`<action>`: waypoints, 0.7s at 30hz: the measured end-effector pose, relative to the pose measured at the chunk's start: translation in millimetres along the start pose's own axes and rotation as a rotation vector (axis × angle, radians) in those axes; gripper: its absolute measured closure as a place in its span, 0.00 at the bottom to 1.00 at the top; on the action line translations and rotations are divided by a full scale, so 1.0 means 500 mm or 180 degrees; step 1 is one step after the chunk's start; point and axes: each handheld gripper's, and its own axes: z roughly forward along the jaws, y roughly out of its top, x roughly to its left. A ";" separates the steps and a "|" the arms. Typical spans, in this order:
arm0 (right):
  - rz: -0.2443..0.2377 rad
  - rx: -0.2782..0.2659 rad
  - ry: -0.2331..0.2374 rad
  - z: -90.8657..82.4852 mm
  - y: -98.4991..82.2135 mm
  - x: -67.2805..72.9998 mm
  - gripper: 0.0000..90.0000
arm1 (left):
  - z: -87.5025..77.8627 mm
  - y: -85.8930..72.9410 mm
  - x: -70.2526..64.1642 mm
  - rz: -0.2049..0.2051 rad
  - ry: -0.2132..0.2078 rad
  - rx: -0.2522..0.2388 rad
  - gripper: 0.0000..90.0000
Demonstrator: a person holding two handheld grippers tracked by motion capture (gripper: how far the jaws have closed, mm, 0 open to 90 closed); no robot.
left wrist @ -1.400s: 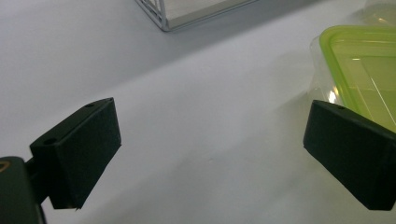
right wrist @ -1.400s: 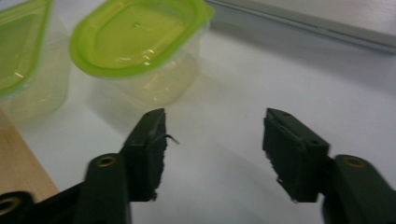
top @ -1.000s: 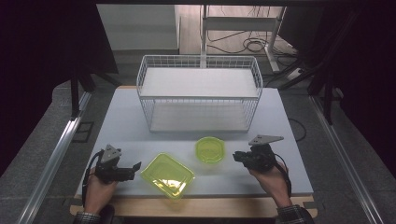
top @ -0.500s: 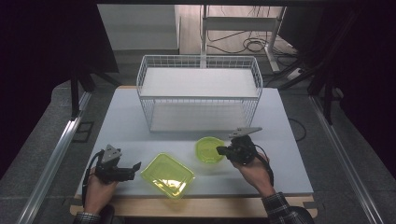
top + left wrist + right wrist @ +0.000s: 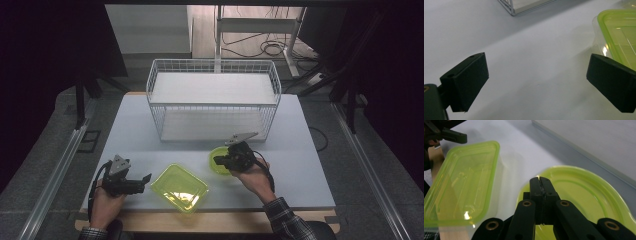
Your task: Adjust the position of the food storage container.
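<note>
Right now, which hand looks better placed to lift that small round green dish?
The right. The right gripper is at the round dish, jaws shut over its rim. The left gripper sits open beside the rectangular container, farther from the dish.

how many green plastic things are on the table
2: a rectangular container near the front edge between the two grippers, and a round lid behind it, where the right gripper is shut on its rim.

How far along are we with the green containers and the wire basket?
Nothing looks done: the wire basket holds nothing. In hand: the right gripper is over the round green bowl, jaws together; whether it pinches the rim is unclear. The rectangular green container sits untouched beside the open left gripper. Presumably both remain to move.
</note>
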 end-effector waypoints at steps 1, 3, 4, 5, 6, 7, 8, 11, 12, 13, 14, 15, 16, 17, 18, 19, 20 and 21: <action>-0.0020 0.0003 0.0013 0.010 0.008 0.004 0.98 | 0.000 0.000 0.000 -0.0003 0.0002 0.0000 0.04; -0.0030 0.0008 0.0014 0.016 0.012 0.006 0.98 | 0.000 0.000 0.000 -0.0004 0.0001 -0.0001 0.04; -0.0047 0.0021 0.0021 0.028 0.020 0.010 0.98 | 0.000 0.000 0.000 -0.0004 0.0000 0.0000 0.04; -0.0053 0.0026 0.0022 0.032 0.022 0.013 0.98 | 0.000 0.000 0.000 -0.0004 -0.0001 0.0000 0.04; -0.0053 0.0026 0.0022 0.032 0.022 0.013 0.98 | 0.000 0.000 0.000 -0.0004 -0.0001 0.0000 0.04; -0.0062 0.0040 0.0015 0.037 0.026 0.016 0.98 | 0.000 0.000 0.000 -0.0002 -0.0003 -0.0002 0.04; -0.0124 0.0059 0.0025 0.050 0.032 0.021 0.98 | 0.000 0.000 0.000 0.0002 -0.0004 0.0002 0.04; -0.0158 0.0101 0.0018 0.066 0.037 0.026 0.98 | 0.001 0.000 -0.001 0.0017 -0.0003 0.0018 0.04; -0.0158 0.0101 0.0018 0.066 0.037 0.026 0.98 | 0.001 0.000 -0.001 0.0017 -0.0003 0.0018 0.04; -0.0165 0.0133 0.0003 0.076 0.037 0.027 0.98 | 0.001 0.000 -0.001 0.0021 -0.0010 0.0018 0.04; -0.0179 0.0150 -0.0011 0.080 0.037 0.027 0.98 | 0.001 0.000 -0.002 0.0023 -0.0013 0.0026 0.04; -0.0184 0.0169 -0.0030 0.083 0.036 0.027 0.98 | 0.002 0.000 -0.002 0.0028 -0.0012 0.0029 0.04; -0.0175 0.0160 -0.0021 0.085 0.035 0.026 0.98 | 0.002 0.000 -0.002 0.0033 -0.0014 0.0032 0.04; -0.0161 0.0157 -0.0014 0.085 0.034 0.024 0.98 | 0.003 0.000 -0.003 0.0035 -0.0016 0.0034 0.04; -0.0167 0.0158 -0.0031 0.085 0.034 0.024 0.98 | 0.003 0.000 -0.003 0.0039 -0.0014 0.0036 0.04; -0.0178 0.0172 -0.0065 0.084 0.035 0.025 0.98 | 0.003 0.000 -0.003 0.0039 -0.0014 0.0036 0.04; -0.0189 0.0178 -0.0093 0.083 0.035 0.023 0.98 | 0.003 0.001 -0.004 0.0048 -0.0014 0.0038 0.05; -0.0184 0.0180 -0.0101 0.082 0.034 0.022 0.98 | 0.003 0.001 -0.004 0.0049 -0.0014 0.0040 0.05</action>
